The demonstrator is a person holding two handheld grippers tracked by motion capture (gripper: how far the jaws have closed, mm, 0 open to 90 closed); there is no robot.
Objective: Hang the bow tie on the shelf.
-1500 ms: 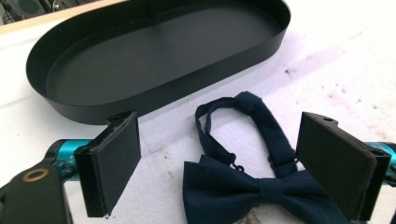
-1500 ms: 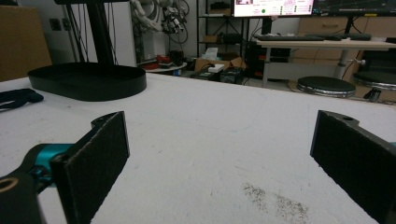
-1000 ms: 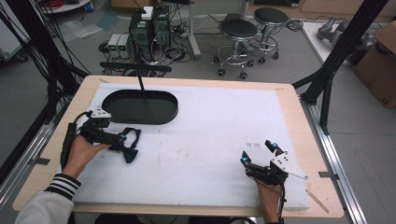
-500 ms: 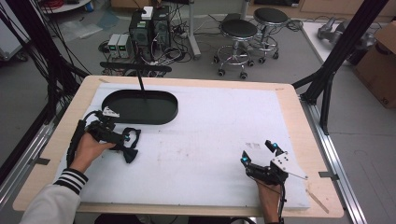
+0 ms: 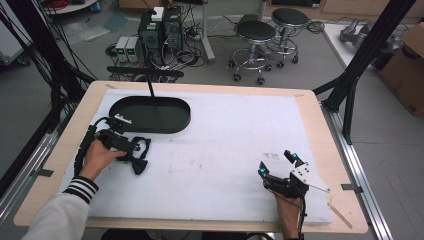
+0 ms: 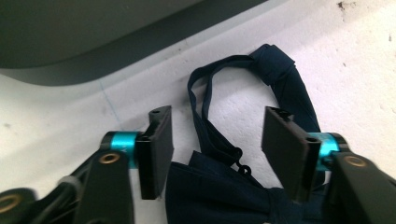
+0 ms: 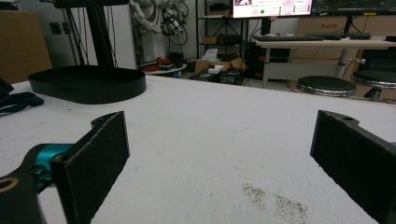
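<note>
A dark navy bow tie [image 5: 139, 156] with a thin looped strap lies on the white table cover, just in front of the black oval tray [image 5: 150, 115]. My left gripper [image 5: 134, 154] hovers over it, open. In the left gripper view the bow tie [image 6: 224, 182] and its strap sit between the two spread jaws, and no pad touches the cloth. My right gripper [image 5: 276, 163] rests near the front right of the table, open, with only bare white surface between its jaws in the right gripper view [image 7: 219, 154].
The black oval tray [image 7: 88, 83] stands at the back left with a thin black rod rising from it. A dark speckled stain [image 7: 275, 200] marks the cover near my right gripper. Stools, computer boxes and cables stand beyond the table's far edge.
My left hand has moved slightly toward the tray, carrying the gripper over the bow tie. The right gripper has stayed put.
</note>
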